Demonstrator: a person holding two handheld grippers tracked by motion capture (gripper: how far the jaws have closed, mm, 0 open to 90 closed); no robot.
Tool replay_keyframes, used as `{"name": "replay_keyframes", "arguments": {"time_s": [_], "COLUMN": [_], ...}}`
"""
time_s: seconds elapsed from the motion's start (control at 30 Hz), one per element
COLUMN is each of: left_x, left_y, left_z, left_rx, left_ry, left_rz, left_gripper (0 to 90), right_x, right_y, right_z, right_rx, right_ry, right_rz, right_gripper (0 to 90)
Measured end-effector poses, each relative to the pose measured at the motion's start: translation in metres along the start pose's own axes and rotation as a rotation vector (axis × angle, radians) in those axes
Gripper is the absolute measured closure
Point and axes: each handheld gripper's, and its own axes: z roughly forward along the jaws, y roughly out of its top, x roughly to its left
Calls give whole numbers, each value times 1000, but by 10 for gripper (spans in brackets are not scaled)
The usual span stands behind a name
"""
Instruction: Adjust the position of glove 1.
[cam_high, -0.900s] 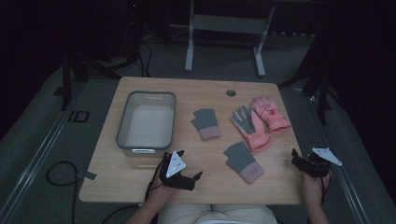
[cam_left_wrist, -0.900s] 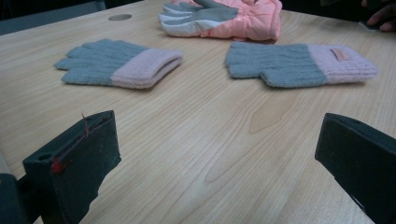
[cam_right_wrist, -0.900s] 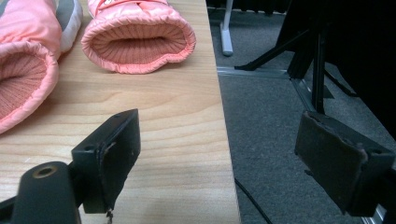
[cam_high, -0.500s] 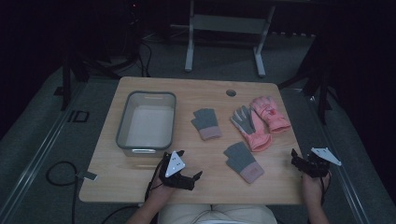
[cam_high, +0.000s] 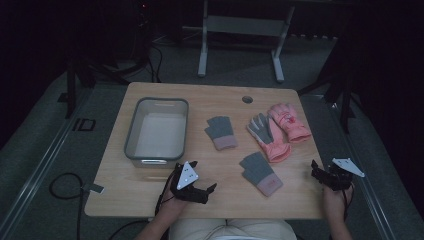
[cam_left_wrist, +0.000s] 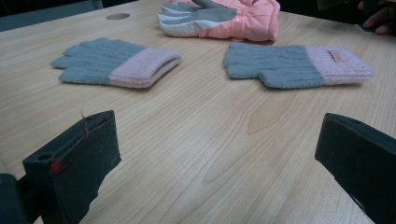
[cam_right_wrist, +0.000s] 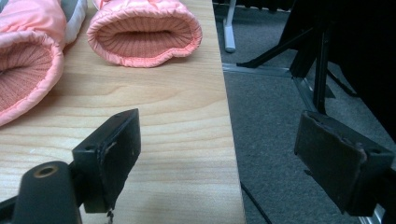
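Note:
Two grey knit gloves with pink cuffs lie flat on the wooden table (cam_high: 150, 190), one (cam_high: 221, 132) near the middle and one (cam_high: 260, 173) closer to me. Beyond them lie two pink padded gloves, one palm-up (cam_high: 267, 137) and the other (cam_high: 290, 122) beside it. My left gripper (cam_high: 204, 177) rests low at the near edge, open, with bare wood between its jaws; it faces the knit gloves (cam_left_wrist: 116, 65) (cam_left_wrist: 294, 65). My right gripper (cam_high: 320, 172) is open at the table's right edge, its jaws straddling that edge, below the pink cuffs (cam_right_wrist: 144, 32) (cam_right_wrist: 23, 70).
An empty clear plastic bin (cam_high: 156, 131) stands at the left of the table, just beyond my left gripper. A round cable hole (cam_high: 247, 99) sits near the far edge. Grey carpet (cam_right_wrist: 280, 121) and stand legs (cam_right_wrist: 322, 56) lie off the right side.

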Motion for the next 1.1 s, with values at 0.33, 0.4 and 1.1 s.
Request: {"name": "replay_keyframes", "arguments": {"time_s": [0.33,0.4,1.1], "left_x": [0,0,0], "left_y": [0,0,0], "left_z": [0,0,0], "left_rx": [-4,-2,3], "left_ry": [-7,-7,-13], "left_rz": [3,3,3], "left_gripper": [0,0,0], "right_x": [0,0,6], "right_y": [0,1,33], "right_z": [1,2,-15], "right_rx": [20,26,6], "right_ry": [17,27,74], "right_rz": [3,-2,10], "right_gripper": [142,142,136]}}
